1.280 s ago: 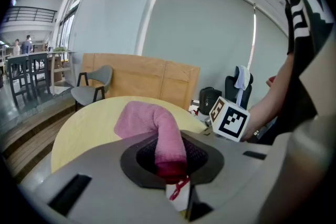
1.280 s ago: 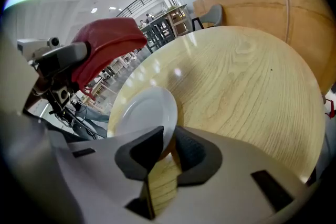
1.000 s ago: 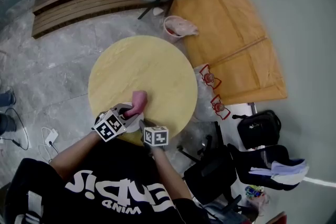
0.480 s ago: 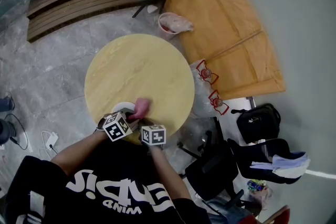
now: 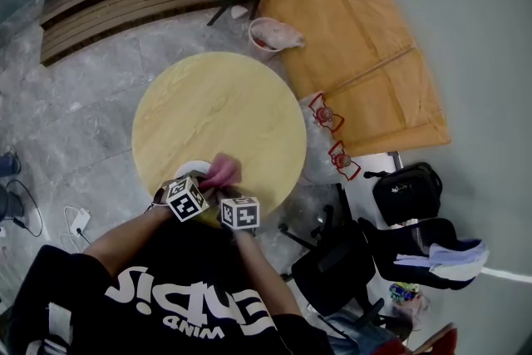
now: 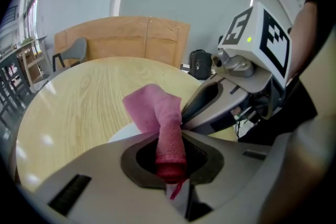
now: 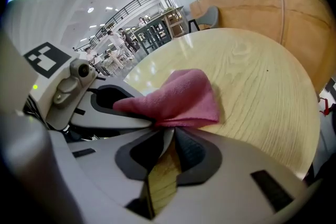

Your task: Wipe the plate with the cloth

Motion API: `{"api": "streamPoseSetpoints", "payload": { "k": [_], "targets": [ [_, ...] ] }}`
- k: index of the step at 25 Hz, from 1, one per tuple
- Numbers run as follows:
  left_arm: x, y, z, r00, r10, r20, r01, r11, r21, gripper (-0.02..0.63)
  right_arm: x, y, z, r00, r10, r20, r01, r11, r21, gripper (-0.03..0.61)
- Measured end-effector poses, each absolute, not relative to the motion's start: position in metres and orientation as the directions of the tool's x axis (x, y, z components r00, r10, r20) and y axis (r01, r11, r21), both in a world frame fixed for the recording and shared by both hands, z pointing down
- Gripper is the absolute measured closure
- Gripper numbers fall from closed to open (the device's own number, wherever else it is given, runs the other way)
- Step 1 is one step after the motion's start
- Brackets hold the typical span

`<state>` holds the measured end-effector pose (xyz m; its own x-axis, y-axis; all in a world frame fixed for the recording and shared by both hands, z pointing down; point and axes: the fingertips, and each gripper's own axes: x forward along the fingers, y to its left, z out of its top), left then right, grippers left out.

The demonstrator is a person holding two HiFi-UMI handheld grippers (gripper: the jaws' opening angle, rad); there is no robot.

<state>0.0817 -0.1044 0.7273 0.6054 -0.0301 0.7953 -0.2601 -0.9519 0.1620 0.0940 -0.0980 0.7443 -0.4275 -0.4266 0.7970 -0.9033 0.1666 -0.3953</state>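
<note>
Here, the left tool [image 6: 169, 165] pinches the pink cloth [image 6: 157, 107]: a rolled fold is clamped between its jaws and the rest fans out ahead. The right tool [image 7: 167, 140] is closed on the plate [image 7: 160, 181], whose thin rim stands edge-on between its jaws. Both tools meet at the near edge of the round wooden worktop [image 5: 216, 108], tips close together. The cloth lies over the white plate and touches the right tool's jaws. From above, only a sliver of plate shows, just left of the cloth.
</note>
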Motion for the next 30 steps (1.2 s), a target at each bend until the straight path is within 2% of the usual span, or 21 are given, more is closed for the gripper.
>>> {"api": "streamPoseSetpoints", "payload": {
  "k": [8, 17, 30],
  "targets": [
    [0.082, -0.106, 0.728, 0.595, -0.041, 0.803, -0.275, -0.949, 0.155, 0.566, 0.094, -0.098, 0.744, -0.420, -0.427, 0.801, -0.907, 0.172, -0.384, 0.492],
    [0.082, -0.105, 0.730, 0.587, -0.023, 0.810, -0.236, -0.961, 0.144, 0.566, 0.094, -0.097, 0.744, -0.411, -0.430, 0.804, -0.912, 0.181, -0.369, 0.492],
    [0.067, -0.116, 0.729, 0.571, -0.083, 0.816, -0.312, -0.942, 0.123, 0.566, 0.093, -0.098, 0.743, -0.421, -0.435, 0.796, -0.907, 0.177, -0.383, 0.492]
  ]
}}
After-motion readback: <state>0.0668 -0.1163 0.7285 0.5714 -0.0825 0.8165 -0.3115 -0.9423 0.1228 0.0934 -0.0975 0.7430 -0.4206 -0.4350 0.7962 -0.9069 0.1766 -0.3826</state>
